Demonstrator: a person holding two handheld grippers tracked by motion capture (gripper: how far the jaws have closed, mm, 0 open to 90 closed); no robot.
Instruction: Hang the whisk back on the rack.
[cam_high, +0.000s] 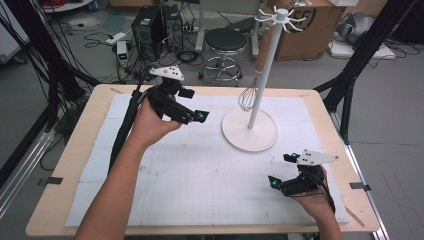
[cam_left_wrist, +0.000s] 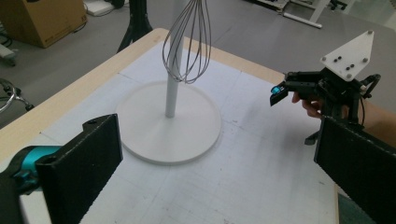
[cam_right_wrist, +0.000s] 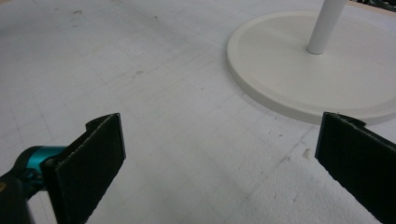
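1. L gripper (cam_high: 192, 105): I see it held up over the far-left part of the mat, jaws wide apart w/ nothing between them; pointed toward the stand.
2. In the left gripper view my jaws frame the whisk (cam_left_wrist: 187, 44) and the stand's base (cam_left_wrist: 187, 140); whisk well ahead of the jaws, not touched.
3. R gripper (cam_high: 281, 170): near the table's right front, low over the mat; jaws spread wide, holding nothing; its grey plate is on top.
4. Right gripper view: bare mat betw. the jaws; round base off to the upper right, apart from the jaw tips.
5. Whisk hangs wires-down beside the stand's white pole (cam_high: 265, 75), just above the base; handle up alongside the pole.
6. Stand sits on the white grid mat (cam_high: 200, 170), right of centre, toward the far edge; mat covers most of the wooden table (cam_high: 75, 165).
7. Beyond the table: a black stool (cam_high: 226, 42), a cardboard box (cam_high: 310, 30), cables on the floor.
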